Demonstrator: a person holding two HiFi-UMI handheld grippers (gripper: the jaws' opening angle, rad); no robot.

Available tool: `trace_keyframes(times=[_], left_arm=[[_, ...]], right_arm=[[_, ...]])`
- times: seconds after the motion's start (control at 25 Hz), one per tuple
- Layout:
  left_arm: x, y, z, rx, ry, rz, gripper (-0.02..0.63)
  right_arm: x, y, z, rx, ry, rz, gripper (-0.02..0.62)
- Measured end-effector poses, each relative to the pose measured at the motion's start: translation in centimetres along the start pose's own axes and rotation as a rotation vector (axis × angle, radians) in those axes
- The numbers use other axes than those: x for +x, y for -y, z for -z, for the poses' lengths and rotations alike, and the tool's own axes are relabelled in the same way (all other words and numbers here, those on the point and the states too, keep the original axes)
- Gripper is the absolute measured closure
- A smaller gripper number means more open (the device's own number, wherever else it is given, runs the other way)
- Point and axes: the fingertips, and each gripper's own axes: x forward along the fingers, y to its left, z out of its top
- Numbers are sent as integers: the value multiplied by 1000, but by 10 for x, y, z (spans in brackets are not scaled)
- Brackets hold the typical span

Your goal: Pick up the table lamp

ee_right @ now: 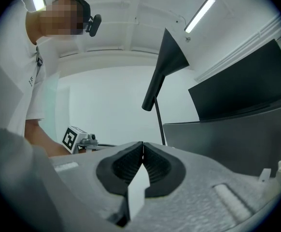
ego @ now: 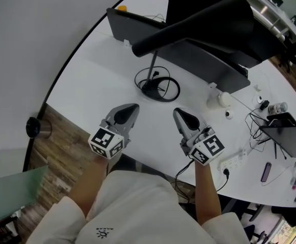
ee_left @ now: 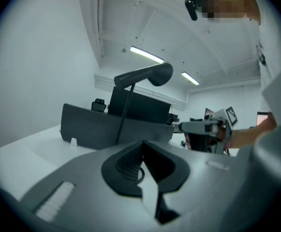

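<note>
black and slender, the table lamp (ego: 204, 22) is found standing on the white table (ego: 97, 75), ahead of both pairs of fingertips and roughly midway between them. its round base (ego: 151, 89) is ringed by a loose cable (ego: 178, 88), and its long head (ego: 188, 32) is carried high above and beyond the fingers. the left gripper (ego: 131, 108) is clenched with nothing between its pads, and the right gripper (ego: 177, 112) is clenched empty in the same way. both are apart from the lamp, a little short of the base.

no grasp can be made with closed fingers, so if they are not opened first, the stem (ego: 153, 67) will only be pushed. if the stem is taken low by one gripper alone, the lamp may be tipped by its overhanging head. the cable may also be caught by a fingertip, or pulled tight when the lamp is raised.
</note>
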Motion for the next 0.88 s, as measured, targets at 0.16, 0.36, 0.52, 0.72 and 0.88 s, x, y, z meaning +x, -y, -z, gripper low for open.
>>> trace_keyframes(times=[0.16,0.36,0.52,0.72,0.88], left_arm=[[15,-18,15,6,-33,15,614],[35,-32,23,8,-39,25,614],[50,-44,26,42,-39,17,614],[73,-59,27,52,-26,10,612],[88,-66,29,56,-23,19,592]], right_arm=[[20,3,-2,-20,1,1,594],[34,15,0,-30,-1,28,594],[48,23,4,-44,-5,42,594],[72,35,5,-63,0,41,594],[90,41,3,-81,-5,37,594]])
